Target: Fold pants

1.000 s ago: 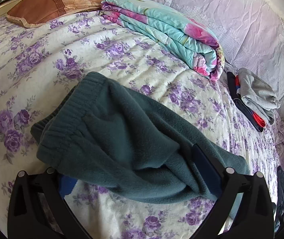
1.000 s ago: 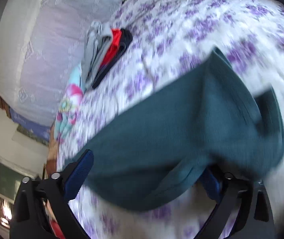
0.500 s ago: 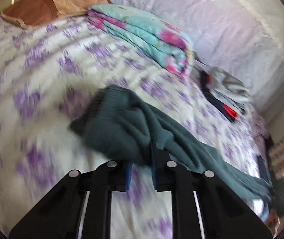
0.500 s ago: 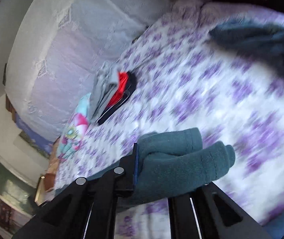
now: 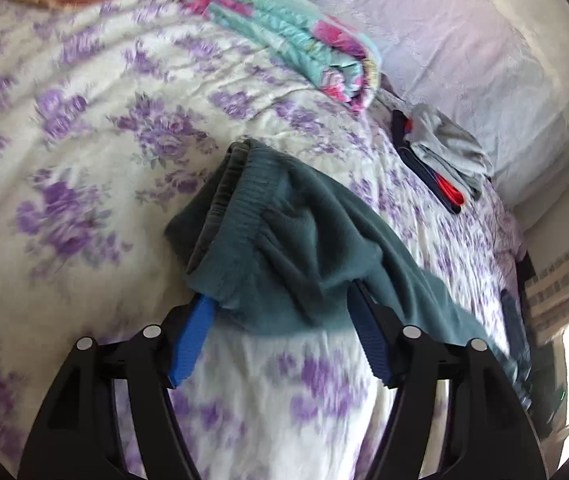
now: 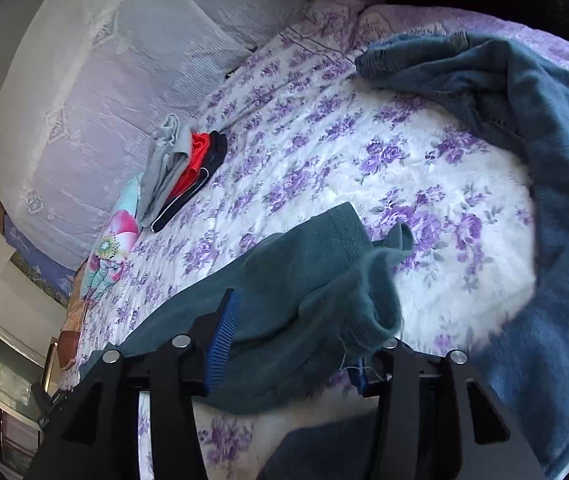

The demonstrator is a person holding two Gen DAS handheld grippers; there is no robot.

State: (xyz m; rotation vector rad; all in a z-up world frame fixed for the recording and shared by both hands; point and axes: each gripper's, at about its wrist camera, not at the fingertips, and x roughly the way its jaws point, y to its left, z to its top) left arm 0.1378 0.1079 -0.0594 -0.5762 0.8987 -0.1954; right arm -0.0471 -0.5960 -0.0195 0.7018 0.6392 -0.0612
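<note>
Pants [image 5: 304, 240] lie on the floral bedspread [image 5: 84, 160]; left gripper [image 5: 280, 308] and right gripper [image 6: 296, 336] have just been opening. Fabric sits between both jaw pairs, unpinched.

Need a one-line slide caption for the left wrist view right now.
Left gripper, jaws just reopened and apart, straddles the waistband end of the teal pants on the floral bedspread.

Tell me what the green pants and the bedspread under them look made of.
The green pants look like fleece: matte, fuzzy nap, loose fibres at the hem, ribbed elastic waistband. The bedspread looks like quilted cotton or polyester, matte, printed with purple flowers, puckered along stitch lines; the fibre cannot be told.
</note>
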